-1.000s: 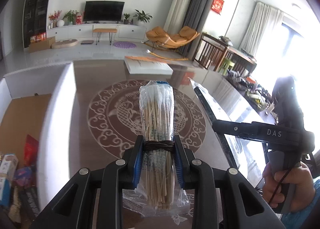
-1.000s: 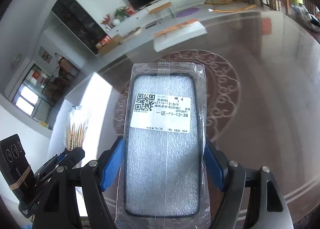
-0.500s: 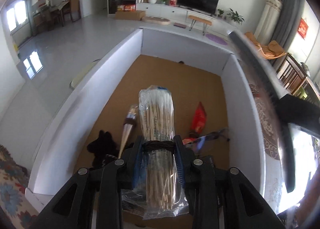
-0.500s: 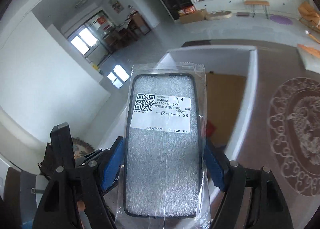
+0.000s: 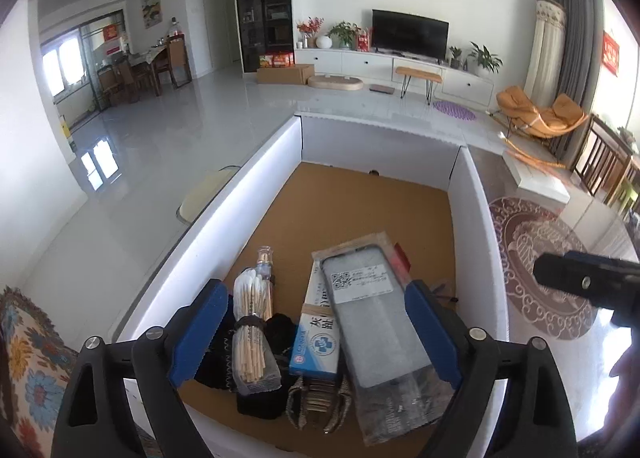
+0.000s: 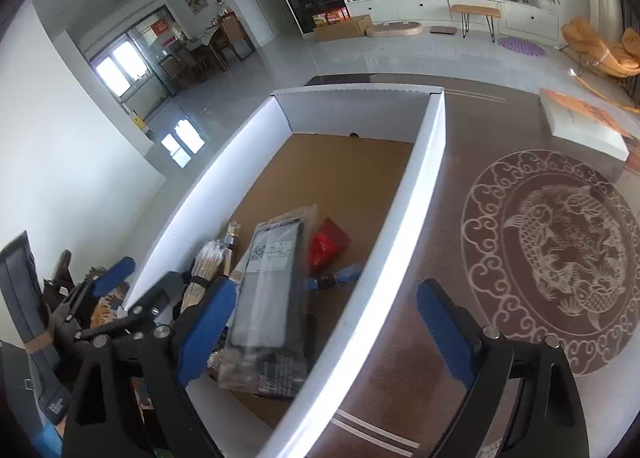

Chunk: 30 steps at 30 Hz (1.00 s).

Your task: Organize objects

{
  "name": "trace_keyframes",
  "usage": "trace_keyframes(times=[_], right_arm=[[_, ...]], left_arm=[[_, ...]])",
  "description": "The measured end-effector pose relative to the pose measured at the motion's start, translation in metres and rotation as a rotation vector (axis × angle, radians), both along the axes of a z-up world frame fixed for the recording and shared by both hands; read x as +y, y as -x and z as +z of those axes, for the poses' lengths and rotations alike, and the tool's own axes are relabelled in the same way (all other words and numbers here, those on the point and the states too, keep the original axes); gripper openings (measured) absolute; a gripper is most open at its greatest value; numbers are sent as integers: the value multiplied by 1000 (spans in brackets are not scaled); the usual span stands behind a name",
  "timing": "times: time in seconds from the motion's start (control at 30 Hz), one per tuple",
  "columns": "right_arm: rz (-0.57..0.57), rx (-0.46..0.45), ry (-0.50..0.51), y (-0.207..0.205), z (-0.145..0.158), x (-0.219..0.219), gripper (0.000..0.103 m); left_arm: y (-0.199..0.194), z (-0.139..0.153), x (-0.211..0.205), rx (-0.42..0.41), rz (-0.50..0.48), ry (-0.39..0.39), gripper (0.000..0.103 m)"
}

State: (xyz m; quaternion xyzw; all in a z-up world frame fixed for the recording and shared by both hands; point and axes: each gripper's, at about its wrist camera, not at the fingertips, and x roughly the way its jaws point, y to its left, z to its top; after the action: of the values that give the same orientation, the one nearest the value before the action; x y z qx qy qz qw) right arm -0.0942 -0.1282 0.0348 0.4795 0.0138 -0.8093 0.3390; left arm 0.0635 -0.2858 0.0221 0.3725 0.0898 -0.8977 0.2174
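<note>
You get bright daylight from windows, glare on the floor (image 5: pixel 132 194), fisheye-bent edges, dark vignetted corners.

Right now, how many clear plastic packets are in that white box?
2: the swab bundle near the left wall, the phone case packet right of it, leaning on a blue carton. Others may be hidden.

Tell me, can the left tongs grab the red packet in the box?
Probably not directly. The red packet peeks out from behind the bagged phone case, which lies across it. The left tongs are opening above the pile, holding nothing.
</note>
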Motion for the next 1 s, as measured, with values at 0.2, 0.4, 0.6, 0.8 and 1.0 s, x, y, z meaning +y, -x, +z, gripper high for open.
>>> trace_keyframes(times=[0.2, 0.4, 0.6, 0.8, 1.0], right_arm=[[28, 57, -140, -14, 7, 6, 94], [43, 86, -194, -32, 9, -2, 94], [75, 83, -214, -42, 4, -14, 94], [73, 84, -221, -44, 2, -18, 94], [86, 93, -232, -49, 3, -24, 94]], left_arm=[[-7, 7, 11, -24, 46, -20, 102], [-8, 5, 13, -99, 72, 18, 102], [-10, 6, 11, -110, 82, 42, 102], [-12, 9, 5, -105, 91, 50, 102], [-13, 5, -5, -105, 108, 7, 102]])
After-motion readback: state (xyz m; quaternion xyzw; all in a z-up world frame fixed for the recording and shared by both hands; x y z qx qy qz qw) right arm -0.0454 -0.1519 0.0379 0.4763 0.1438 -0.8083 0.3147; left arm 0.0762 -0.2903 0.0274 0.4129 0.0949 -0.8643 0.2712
